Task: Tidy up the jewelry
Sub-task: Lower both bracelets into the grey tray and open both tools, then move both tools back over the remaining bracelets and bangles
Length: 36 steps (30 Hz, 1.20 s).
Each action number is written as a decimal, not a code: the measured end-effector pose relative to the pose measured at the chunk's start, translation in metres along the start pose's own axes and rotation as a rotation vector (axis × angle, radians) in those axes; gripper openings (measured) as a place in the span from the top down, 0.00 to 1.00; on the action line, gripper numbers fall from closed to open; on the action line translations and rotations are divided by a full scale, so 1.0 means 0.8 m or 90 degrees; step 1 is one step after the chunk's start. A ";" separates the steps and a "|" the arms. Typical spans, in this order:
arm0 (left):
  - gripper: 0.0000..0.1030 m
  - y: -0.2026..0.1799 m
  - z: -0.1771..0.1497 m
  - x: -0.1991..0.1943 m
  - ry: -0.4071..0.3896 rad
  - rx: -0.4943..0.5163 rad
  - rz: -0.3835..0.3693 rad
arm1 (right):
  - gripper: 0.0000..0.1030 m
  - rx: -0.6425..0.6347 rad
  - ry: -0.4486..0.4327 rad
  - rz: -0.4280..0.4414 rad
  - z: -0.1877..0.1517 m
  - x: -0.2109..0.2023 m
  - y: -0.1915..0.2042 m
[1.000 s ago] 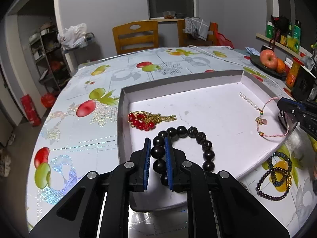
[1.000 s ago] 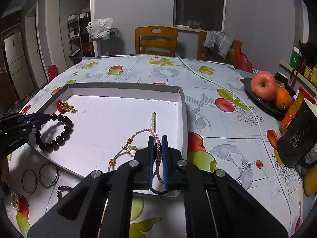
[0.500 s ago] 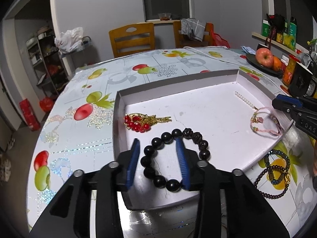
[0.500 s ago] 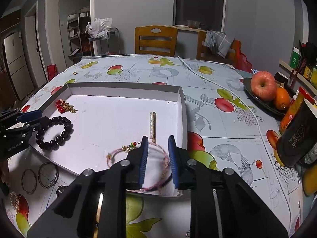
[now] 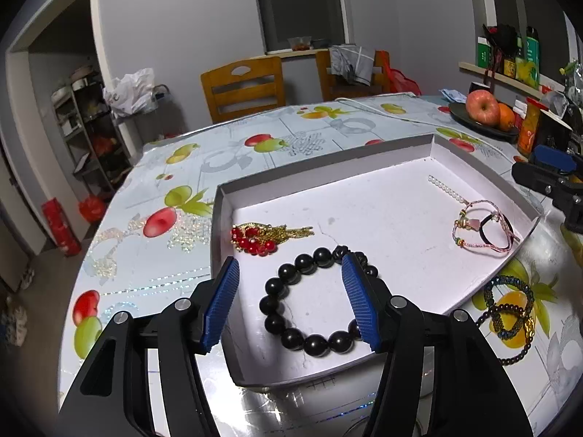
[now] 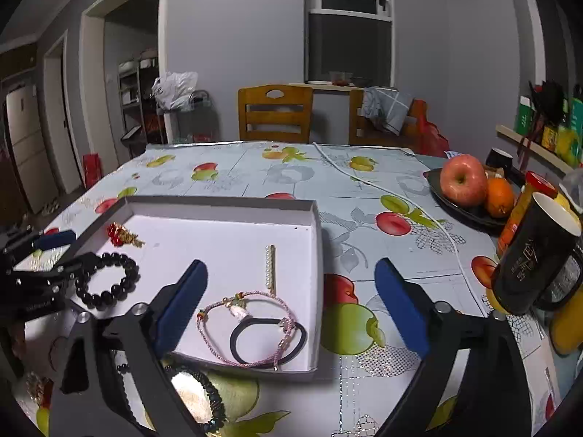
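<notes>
A white tray [image 5: 397,147] sits on the fruit-print table. In it lie a black bead bracelet [image 5: 309,298], a red and gold brooch [image 5: 262,236], a pearl strip [image 5: 446,189] and a pink cord bracelet with a black hair tie [image 5: 481,231]. My left gripper [image 5: 291,306] is open, its pads either side of the black bead bracelet, which rests on the tray floor. My right gripper [image 6: 291,309] is open wide above the pink cord bracelet [image 6: 247,324], which lies in the tray [image 6: 218,202]. The black bead bracelet [image 6: 109,284] also shows in the right wrist view.
Several dark bead bracelets [image 5: 510,313] lie on the table outside the tray's near right corner. A plate with an apple and an orange [image 6: 470,185], a black mug [image 6: 535,255] and a white cable [image 6: 397,196] stand to the right. Wooden chairs [image 6: 275,113] are at the far side.
Both grippers opened and let go: the black bead bracelet and the pink cord bracelet now lie in the tray. Both grippers pulled back and up a little.
</notes>
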<state>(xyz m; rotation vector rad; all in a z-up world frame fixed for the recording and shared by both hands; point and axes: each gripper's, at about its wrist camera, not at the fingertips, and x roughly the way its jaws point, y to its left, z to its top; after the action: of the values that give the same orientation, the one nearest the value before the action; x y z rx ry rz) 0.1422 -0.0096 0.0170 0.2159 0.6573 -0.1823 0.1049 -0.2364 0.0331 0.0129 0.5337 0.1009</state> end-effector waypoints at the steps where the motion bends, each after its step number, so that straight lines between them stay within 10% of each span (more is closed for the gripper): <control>1: 0.34 0.000 0.000 -0.001 -0.003 0.000 0.003 | 0.05 0.004 0.000 0.000 0.000 -0.001 -0.002; 10: 0.09 0.001 0.007 -0.039 -0.047 -0.007 0.029 | 0.05 0.056 0.029 0.025 0.001 0.005 -0.017; 15: 0.07 -0.004 0.012 -0.072 -0.065 0.011 0.036 | 0.05 0.108 0.090 0.039 0.003 0.005 -0.029; 36: 0.06 0.010 -0.055 -0.120 0.004 -0.021 0.023 | 0.05 -0.013 0.052 0.033 -0.046 -0.096 -0.002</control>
<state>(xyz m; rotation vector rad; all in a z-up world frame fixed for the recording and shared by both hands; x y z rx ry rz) 0.0436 0.0186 0.0439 0.1960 0.6626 -0.1366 0.0206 -0.2460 0.0401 0.0026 0.6143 0.1581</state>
